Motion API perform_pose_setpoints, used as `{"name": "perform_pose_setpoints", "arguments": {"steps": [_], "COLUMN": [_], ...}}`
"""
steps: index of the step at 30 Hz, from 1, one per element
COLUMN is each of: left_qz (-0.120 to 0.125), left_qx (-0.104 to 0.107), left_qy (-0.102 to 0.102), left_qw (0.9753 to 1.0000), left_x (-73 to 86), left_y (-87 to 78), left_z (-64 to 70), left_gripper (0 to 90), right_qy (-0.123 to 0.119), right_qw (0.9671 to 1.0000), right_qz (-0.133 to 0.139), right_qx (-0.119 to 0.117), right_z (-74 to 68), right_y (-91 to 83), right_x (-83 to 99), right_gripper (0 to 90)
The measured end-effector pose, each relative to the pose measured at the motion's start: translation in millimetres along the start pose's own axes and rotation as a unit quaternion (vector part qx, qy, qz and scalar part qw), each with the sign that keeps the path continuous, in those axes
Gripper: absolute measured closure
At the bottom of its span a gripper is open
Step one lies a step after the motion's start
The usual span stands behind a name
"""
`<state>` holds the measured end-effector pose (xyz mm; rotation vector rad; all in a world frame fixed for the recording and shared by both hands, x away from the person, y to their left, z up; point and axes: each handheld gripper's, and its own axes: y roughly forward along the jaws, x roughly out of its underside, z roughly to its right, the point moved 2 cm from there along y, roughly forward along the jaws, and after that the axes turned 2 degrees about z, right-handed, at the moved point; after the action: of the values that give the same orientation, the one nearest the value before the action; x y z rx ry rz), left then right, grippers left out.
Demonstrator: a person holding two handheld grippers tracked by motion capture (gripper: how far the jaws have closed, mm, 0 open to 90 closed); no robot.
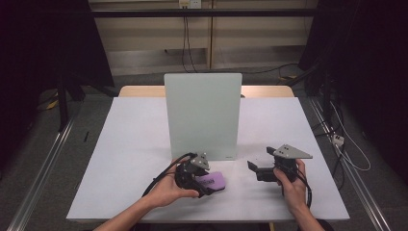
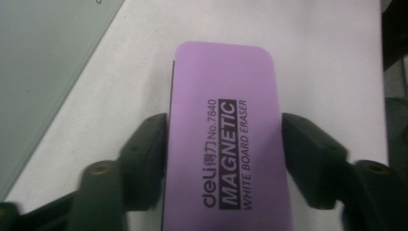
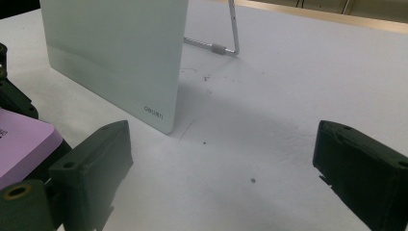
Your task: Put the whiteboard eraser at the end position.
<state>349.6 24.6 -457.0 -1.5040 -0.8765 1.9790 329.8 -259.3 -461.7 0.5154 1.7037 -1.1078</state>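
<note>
While the left gripper (image 1: 208,184) pinches the purple eraser (image 2: 226,139) by its long sides near the surface's (image 1: 130,144) front edge, just before the upright whiteboard (image 1: 202,115), the right gripper (image 1: 254,169) hovers to its right, jaws spread and holding nothing.

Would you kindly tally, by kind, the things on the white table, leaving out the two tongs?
Purple whiteboard eraser: 1
Standing whiteboard: 1
Total: 2
</note>
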Motion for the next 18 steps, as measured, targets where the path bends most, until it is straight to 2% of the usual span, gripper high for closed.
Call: {"name": "perform_pose_setpoints", "arguments": {"steps": [5,7,8,11,14,16,18], "left_qz": [0.030,0.036,0.043,0.053,0.071,0.088,0.094], "left_qx": [-0.016,-0.032,-0.037,-0.055,-0.068,-0.081,-0.093], "left_qy": [-0.004,-0.005,-0.013,-0.023,-0.042,-0.053,-0.057], "left_qw": [0.9994,0.9988,0.9983,0.9968,0.9942,0.9914,0.9895], "left_x": [-2.0,-1.9,-1.6,0.2,2.3,4.1,7.4], "left_y": [-5.2,-9.0,-11.1,-18.4,-26.6,-33.1,-38.8], "left_z": [-0.9,-3.3,-4.0,-8.7,-13.0,-15.4,-17.2], "left_gripper": [18.7,12.3,9.1,7.7,7.3,7.3,7.1], "right_qy": [0.000,-0.001,-0.001,0.001,0.002,0.003,0.004], "right_qw": [1.0000,1.0000,1.0000,1.0000,1.0000,1.0000,1.0000], "right_qz": [0.000,-0.001,0.000,0.000,-0.001,-0.002,-0.003], "right_qx": [0.000,0.000,0.000,0.000,-0.001,0.000,0.000], "right_z": [-0.3,0.2,0.3,0.0,-0.2,-0.3,-0.6], "right_y": [-0.2,-0.5,-0.4,-0.2,0.0,0.0,0.1], "right_x": [0.0,0.1,0.1,0.1,0.2,0.3,0.5], "right_gripper": [6.5,6.5,6.5,6.5,6.4,6.4,6.4]}}
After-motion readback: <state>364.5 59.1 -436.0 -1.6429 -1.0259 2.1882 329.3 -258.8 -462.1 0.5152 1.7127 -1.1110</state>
